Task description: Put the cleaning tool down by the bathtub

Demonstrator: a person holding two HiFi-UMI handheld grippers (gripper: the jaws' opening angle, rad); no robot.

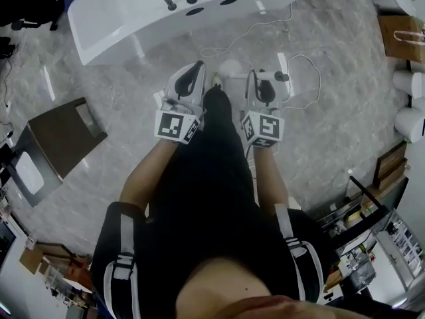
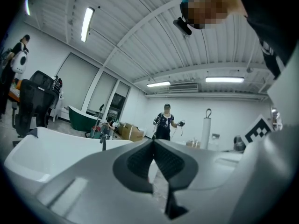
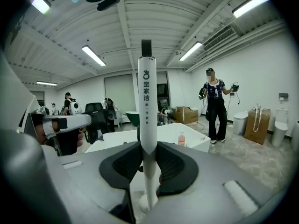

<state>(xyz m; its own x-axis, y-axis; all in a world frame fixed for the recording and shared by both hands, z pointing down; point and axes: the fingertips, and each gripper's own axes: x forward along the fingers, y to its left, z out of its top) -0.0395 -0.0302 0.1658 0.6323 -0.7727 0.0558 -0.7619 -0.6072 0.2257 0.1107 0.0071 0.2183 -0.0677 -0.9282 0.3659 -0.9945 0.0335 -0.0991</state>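
Right gripper view: cleaning tool (image 3: 146,92) not down yet

Nearest, the right gripper (image 3: 148,146) is clamped on its white handle, which stands upright between the pads; the left gripper (image 2: 153,141) is pinched closed on nothing. The bathtub (image 3: 198,141) sits just beyond on the far side, so I'd say only the set-down is left.

Bathtub (image 1: 133,25) ahead of the person, across the floor (image 1: 345,118). Left gripper (image 1: 194,68) and right gripper (image 1: 257,77) side by side between person and tub, near its rim. Cleaning tool (image 3: 147,106) upright between the right gripper's jaws. Cable (image 1: 307,78) on the floor right of both; box (image 1: 398,35) farther right.
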